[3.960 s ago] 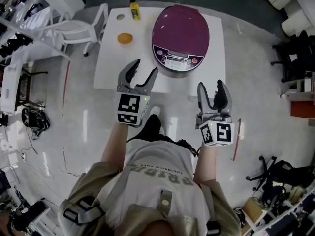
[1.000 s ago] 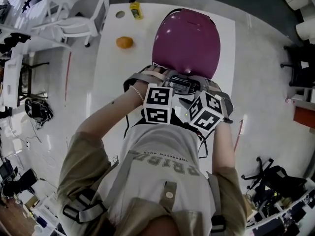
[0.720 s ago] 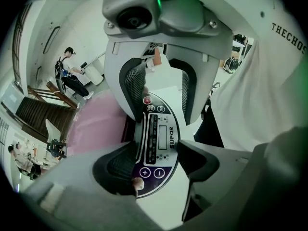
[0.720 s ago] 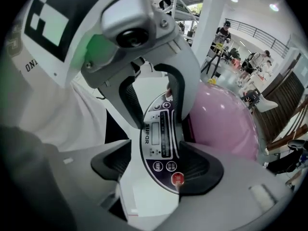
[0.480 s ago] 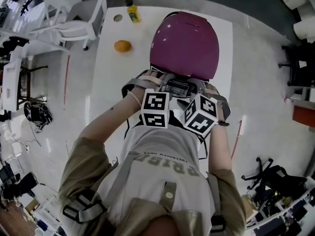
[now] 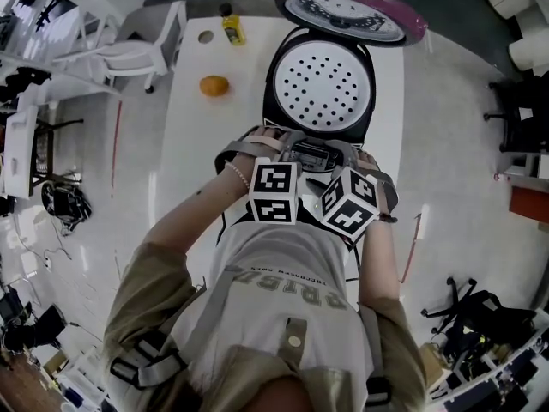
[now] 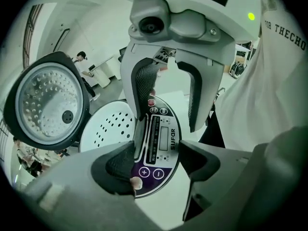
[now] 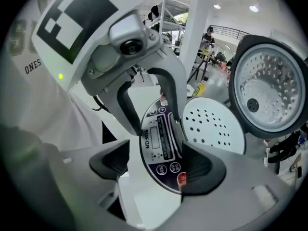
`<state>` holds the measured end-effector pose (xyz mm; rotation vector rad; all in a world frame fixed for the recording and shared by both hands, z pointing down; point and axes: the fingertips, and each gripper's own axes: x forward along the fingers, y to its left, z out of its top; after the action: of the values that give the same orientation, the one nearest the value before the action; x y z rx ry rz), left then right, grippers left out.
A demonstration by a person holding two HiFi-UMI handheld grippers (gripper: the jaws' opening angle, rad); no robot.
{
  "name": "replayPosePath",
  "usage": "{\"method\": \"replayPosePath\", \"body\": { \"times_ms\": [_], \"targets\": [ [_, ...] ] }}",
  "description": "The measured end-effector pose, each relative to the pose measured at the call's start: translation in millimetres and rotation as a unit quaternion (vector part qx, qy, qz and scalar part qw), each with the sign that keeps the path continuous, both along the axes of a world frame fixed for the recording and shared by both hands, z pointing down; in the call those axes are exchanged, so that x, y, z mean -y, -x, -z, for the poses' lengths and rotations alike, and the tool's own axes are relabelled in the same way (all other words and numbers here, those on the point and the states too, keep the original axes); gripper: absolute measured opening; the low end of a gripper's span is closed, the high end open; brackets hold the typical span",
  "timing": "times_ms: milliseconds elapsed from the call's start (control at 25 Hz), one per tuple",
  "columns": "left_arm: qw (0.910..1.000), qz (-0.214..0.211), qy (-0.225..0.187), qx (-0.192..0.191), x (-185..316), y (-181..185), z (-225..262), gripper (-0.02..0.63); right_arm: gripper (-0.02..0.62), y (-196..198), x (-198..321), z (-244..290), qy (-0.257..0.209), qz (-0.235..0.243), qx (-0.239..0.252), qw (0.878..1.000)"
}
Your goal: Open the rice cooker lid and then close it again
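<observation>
Both of your claws point down at the front of the rice cooker (image 6: 276,69), side by side and nearly touching each other. The left claw (image 7: 157,159) stands partly open, and between its jaws lies the cooker's control panel (image 7: 161,137). One of its jaw tips sits right at the panel's edge by a small round button; I cannot tell whether it touches. Neither pad presses on anything.

The right claw (image 8: 155,161) is opening. The same panel shows between its jaws, with the red button just beside one pad, and it holds nothing.

The lid (image 6: 347,7) is already up. It stands tilted back beyond both claw tips, on the far side of the cooker, with its metal underside facing you. Just past the panel, between the claws and the lid, the open cooker shows a white perforated tray (image 6: 319,82).

The cooker sits on the white counter (image 6: 193,131). An orange (image 6: 214,85) lies on it, off to the left of your left claw and well apart from it. A yellow bottle (image 6: 230,26) stands farther out on that same side.
</observation>
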<state>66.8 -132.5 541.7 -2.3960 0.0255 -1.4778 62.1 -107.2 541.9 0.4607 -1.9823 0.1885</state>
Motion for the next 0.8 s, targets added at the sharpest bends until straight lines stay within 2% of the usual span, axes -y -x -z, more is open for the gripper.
{"method": "replayPosePath", "body": {
  "times_ms": [600,800],
  "targets": [
    [0.9999,0.000,-0.003,-0.015,6.9,0.4,0.3,0.302,0.330,1.5,10.3,2.5,-0.008,-0.012,0.031,0.999],
    [0.9989,0.000,0.007,-0.045,6.6,1.6,-0.3,0.304,0.330,2.6,8.4,0.7,-0.023,-0.016,0.058,0.998]
  ]
}}
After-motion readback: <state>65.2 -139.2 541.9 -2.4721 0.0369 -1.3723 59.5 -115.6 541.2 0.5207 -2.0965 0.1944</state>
